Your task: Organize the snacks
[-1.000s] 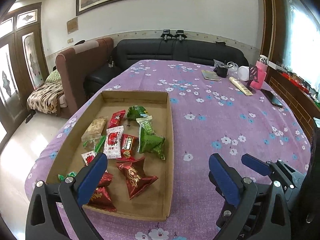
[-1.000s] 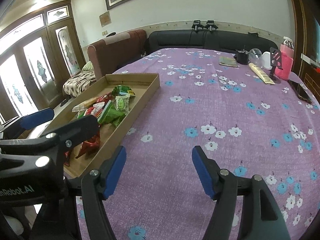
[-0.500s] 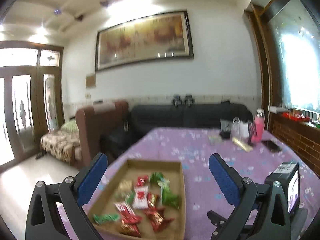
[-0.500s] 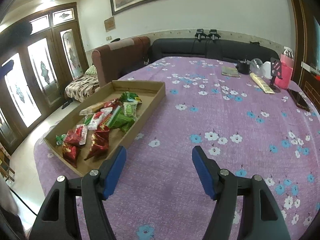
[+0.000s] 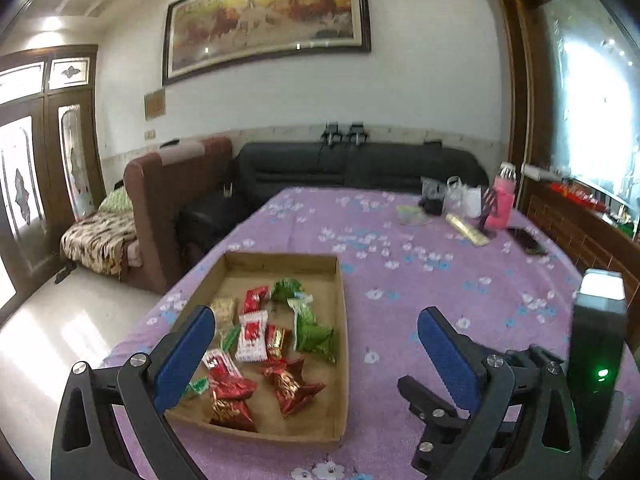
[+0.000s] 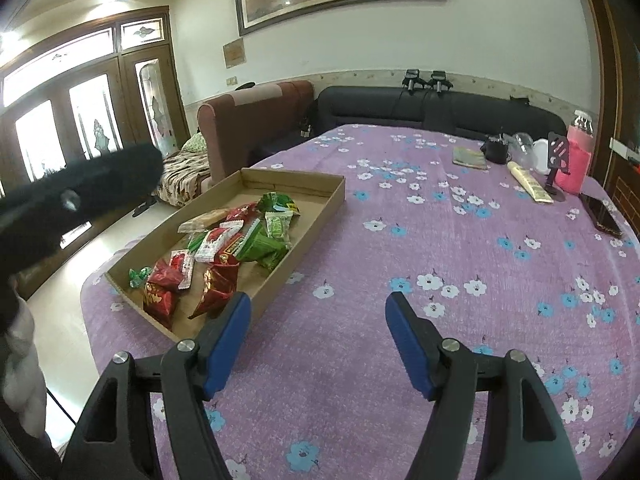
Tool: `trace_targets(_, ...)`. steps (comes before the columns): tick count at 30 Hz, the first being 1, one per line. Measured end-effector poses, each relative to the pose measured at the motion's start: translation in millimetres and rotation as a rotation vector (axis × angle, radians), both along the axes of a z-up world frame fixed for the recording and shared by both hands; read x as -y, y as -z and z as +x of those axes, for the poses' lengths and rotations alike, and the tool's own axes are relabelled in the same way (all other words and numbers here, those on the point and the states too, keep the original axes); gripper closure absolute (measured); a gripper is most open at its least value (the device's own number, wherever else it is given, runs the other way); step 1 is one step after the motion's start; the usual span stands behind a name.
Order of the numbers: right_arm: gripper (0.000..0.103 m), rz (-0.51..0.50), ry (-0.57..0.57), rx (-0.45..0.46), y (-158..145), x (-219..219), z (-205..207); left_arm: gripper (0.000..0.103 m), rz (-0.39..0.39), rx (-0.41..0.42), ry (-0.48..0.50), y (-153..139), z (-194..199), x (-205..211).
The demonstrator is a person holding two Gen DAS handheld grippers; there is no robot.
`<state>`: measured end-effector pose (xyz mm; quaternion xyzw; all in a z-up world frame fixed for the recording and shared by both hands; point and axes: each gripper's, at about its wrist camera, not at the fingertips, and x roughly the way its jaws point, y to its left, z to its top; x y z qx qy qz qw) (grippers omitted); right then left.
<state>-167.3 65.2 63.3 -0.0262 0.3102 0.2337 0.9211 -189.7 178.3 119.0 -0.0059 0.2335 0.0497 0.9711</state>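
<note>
Since a moment ago we've tipped the left tool (image 5: 312, 340) back toward the bench, both it and the right tool (image 6: 318, 328) spread and empty, snacks (image 5: 272, 340) heaped loose inside the cardboard tray (image 5: 342, 312).

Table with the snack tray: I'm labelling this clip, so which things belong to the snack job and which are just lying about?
Job:
cardboard tray
snack packets
left gripper, open
right gripper, open

Lying about:
pink bottle
phone
booklet
</note>
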Motion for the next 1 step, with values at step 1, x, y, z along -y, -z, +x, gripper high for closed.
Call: trace_targets(1,0.032,0.005,0.005,-0.011,-0.4,3.8,2.4,0.001,0.003,-0.022,0.001,2.0,6.0,4.6)
